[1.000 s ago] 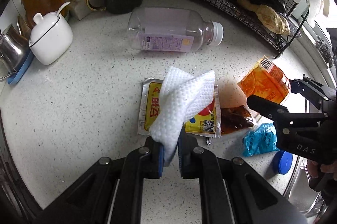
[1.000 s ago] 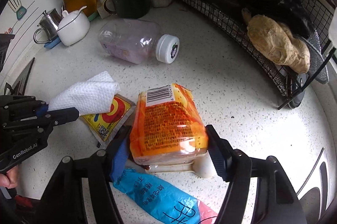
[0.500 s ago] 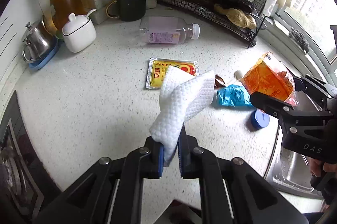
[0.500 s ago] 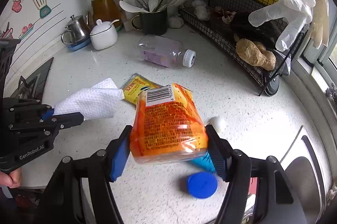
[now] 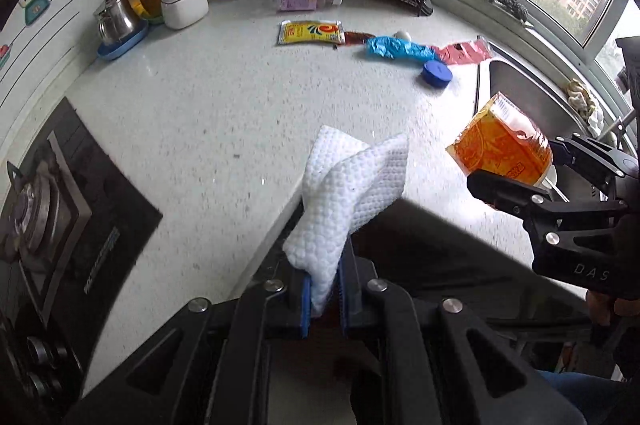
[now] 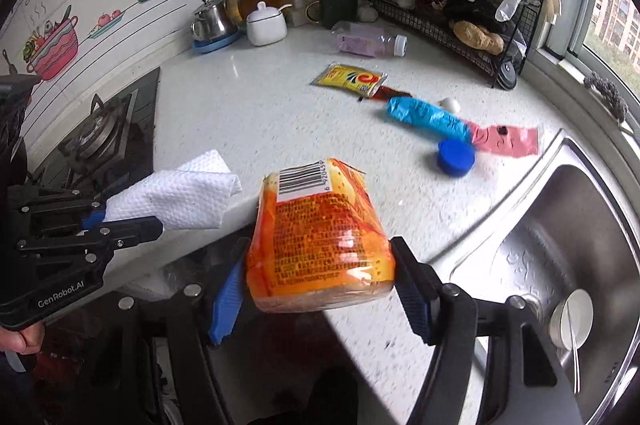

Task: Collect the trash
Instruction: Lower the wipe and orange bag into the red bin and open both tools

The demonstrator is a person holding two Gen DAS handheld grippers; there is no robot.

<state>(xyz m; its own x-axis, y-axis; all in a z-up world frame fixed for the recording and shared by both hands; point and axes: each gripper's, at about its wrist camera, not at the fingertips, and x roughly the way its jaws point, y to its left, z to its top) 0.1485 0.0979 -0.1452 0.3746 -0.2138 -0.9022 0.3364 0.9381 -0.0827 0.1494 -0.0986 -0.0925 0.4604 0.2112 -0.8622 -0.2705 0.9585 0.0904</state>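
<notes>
Paper towel [image 5: 348, 201] and orange packet [image 6: 320, 237], finger-clamped, now back past the counter edge [image 6: 400, 209].

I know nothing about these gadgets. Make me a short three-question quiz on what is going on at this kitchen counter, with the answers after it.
1. True or false: the left gripper is shut on a white paper towel.
2. What does the right gripper hold? A) a blue cap B) an orange packet C) a clear bottle
3. Fill in: on the counter, the blue cap lies close to the ____ wrapper.

Key
1. True: the towel is pinched between its pads.
2. B: the orange packet sits between the jaws, lifted off the counter; the clear bottle lies on its side near the wire rack.
3. Blue: the blue wrapper.
</notes>
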